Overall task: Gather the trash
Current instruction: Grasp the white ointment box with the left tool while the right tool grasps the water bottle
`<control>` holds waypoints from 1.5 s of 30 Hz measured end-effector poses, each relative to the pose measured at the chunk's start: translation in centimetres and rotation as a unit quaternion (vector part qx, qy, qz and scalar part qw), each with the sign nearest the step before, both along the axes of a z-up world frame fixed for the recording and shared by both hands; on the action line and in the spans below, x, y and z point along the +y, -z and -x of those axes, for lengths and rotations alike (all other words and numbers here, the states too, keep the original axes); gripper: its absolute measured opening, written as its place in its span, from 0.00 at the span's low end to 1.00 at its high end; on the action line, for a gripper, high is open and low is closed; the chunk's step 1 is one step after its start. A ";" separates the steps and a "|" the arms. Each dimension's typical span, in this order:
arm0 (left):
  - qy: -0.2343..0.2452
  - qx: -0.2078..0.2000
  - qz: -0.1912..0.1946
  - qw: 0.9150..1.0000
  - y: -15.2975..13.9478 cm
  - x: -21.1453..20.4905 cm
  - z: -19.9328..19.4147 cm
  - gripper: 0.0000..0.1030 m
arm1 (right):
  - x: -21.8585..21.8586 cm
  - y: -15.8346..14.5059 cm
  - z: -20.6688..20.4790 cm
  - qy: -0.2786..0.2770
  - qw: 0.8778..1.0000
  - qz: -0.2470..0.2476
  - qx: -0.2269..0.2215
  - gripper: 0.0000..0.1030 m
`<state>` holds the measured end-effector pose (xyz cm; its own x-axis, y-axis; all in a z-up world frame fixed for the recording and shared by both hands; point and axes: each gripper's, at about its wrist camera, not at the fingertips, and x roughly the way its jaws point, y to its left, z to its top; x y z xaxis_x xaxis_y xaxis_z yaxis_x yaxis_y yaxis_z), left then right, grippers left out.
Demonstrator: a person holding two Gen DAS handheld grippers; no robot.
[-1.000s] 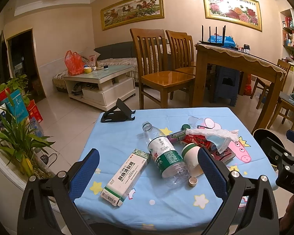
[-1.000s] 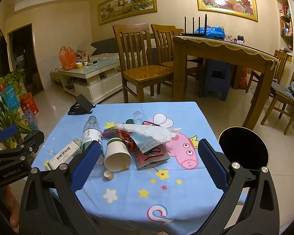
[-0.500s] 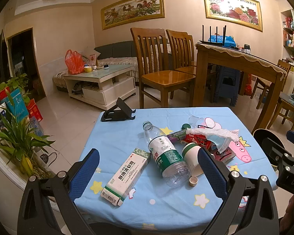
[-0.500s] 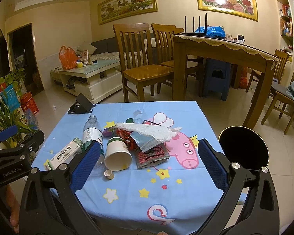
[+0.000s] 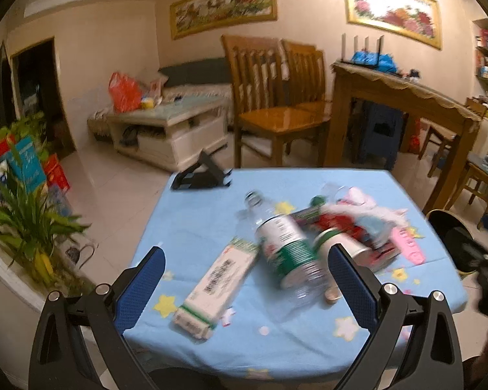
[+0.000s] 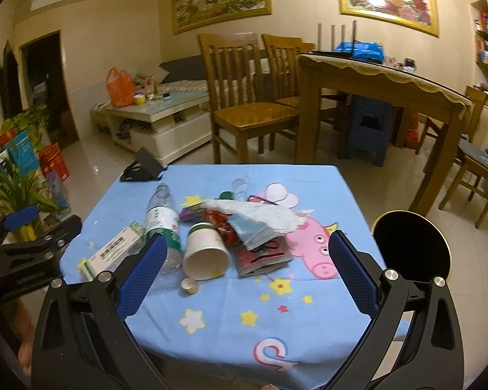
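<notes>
Trash lies on a small table with a blue cartoon cloth (image 6: 231,318). A clear plastic bottle (image 5: 286,247) (image 6: 162,224) lies on its side beside a white and green carton (image 5: 218,282) (image 6: 114,250). A tipped paper cup (image 6: 206,250), a small bottle cap (image 6: 189,286), red wrappers and a white tissue (image 6: 260,214) lie to the right. My left gripper (image 5: 244,287) is open and empty over the near edge, in front of carton and bottle. My right gripper (image 6: 244,273) is open and empty, in front of cup and wrappers.
A black round bin (image 6: 410,243) stands on the floor right of the table. A black phone stand (image 6: 143,165) sits at the far left corner. Wooden chairs (image 6: 244,97) and a dining table (image 6: 374,78) stand behind. Potted plants (image 5: 26,221) are at the left.
Both grippers have moved forward toward the trash; the left wrist view is now blurred by motion. Nothing was taken hold of.
</notes>
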<state>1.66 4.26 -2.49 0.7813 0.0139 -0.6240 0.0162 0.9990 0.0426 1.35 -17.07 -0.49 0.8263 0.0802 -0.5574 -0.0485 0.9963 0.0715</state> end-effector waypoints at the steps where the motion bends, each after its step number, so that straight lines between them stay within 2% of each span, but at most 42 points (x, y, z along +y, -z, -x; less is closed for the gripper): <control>1: -0.007 0.015 0.004 1.000 0.6 1.0 -0.6 0.94 | 0.7 0.0 -0.4 -0.015 1.000 0.003 0.008 0.95; 2: -0.016 0.043 0.019 0.999 1.7 2.8 -1.6 0.94 | 1.4 0.2 -0.8 -0.032 0.999 0.003 0.017 0.95; 4: -0.036 0.103 0.075 0.991 4.5 7.6 -3.3 0.94 | 3.6 0.5 -2.2 -0.095 0.995 -0.002 0.043 0.95; 6: -0.074 0.131 0.101 0.983 6.4 11.5 -3.9 0.94 | 6.2 1.0 -4.2 -0.152 0.986 -0.001 0.071 0.95; 9: -0.130 0.146 0.108 0.975 8.6 16.7 -3.6 0.94 | 10.5 2.4 -8.7 -0.202 0.972 0.028 0.116 0.95; 12: -0.144 0.151 0.114 0.971 9.7 19.3 -2.8 0.94 | 14.0 5.1 -14.2 -0.219 0.959 0.047 0.173 0.93; 13: -0.141 0.152 0.115 0.972 9.8 19.6 -2.7 0.94 | 14.9 6.0 -15.6 -0.223 0.954 0.051 0.193 0.90; 14: -0.131 0.152 0.112 0.973 9.8 19.7 -2.3 0.94 | 15.8 7.5 -17.5 -0.217 0.948 0.067 0.222 0.76; 15: -0.117 0.151 0.108 0.976 9.9 19.7 -2.1 0.94 | 16.4 8.8 -18.7 -0.206 0.945 0.082 0.240 0.68; 16: -0.100 0.148 0.105 0.978 9.9 19.7 -1.8 0.94 | 16.8 9.9 -19.9 -0.191 0.942 0.098 0.259 0.68; 20: -0.022 0.142 0.089 0.986 9.5 17.4 -3.1 0.94 | 17.3 12.3 -21.9 -0.181 0.931 0.105 0.299 0.65; 22: 0.009 0.142 0.077 0.987 9.4 16.1 -3.6 0.94 | 17.6 14.1 -22.8 -0.181 0.920 0.114 0.329 0.62; 24: 0.045 0.142 0.065 0.987 9.3 14.6 -4.2 0.94 | 17.7 14.4 -22.8 -0.183 0.922 0.119 0.320 0.60; 28: 0.065 0.134 0.047 0.988 8.9 13.0 -4.5 0.94 | 16.7 11.8 -22.3 -0.203 0.936 0.054 0.283 0.59; 31: 0.082 0.140 0.048 0.986 9.0 12.0 -4.7 0.94 | 13.2 7.4 -21.5 -0.215 0.945 -0.061 0.240 0.59; 34: 0.112 0.155 0.044 0.980 9.5 10.7 -5.4 0.94 | 8.7 4.7 -20.6 -0.217 0.939 -0.162 0.210 0.59; 37: 0.161 0.169 0.029 0.972 9.9 8.5 -6.8 0.94 | 4.2 3.4 -18.4 -0.219 0.930 -0.232 0.183 0.59; 41: 0.200 0.195 -0.024 0.960 11.5 4.8 -10.3 0.94 | -1.4 2.9 -15.4 -0.210 0.924 -0.280 0.154 0.60; 42: 0.205 0.203 -0.037 0.957 12.1 4.0 -10.9 0.92 | -2.7 2.6 -14.3 -0.207 0.923 -0.289 0.148 0.60; 44: 0.202 0.235 -0.070 0.948 13.8 2.3 -12.2 0.80 | -5.7 2.2 -11.9 -0.196 0.923 -0.303 0.132 0.60; 45: 0.197 0.236 -0.054 0.950 13.7 2.4 -12.6 0.64 | -7.5 1.9 -10.6 -0.189 0.924 -0.308 0.124 0.60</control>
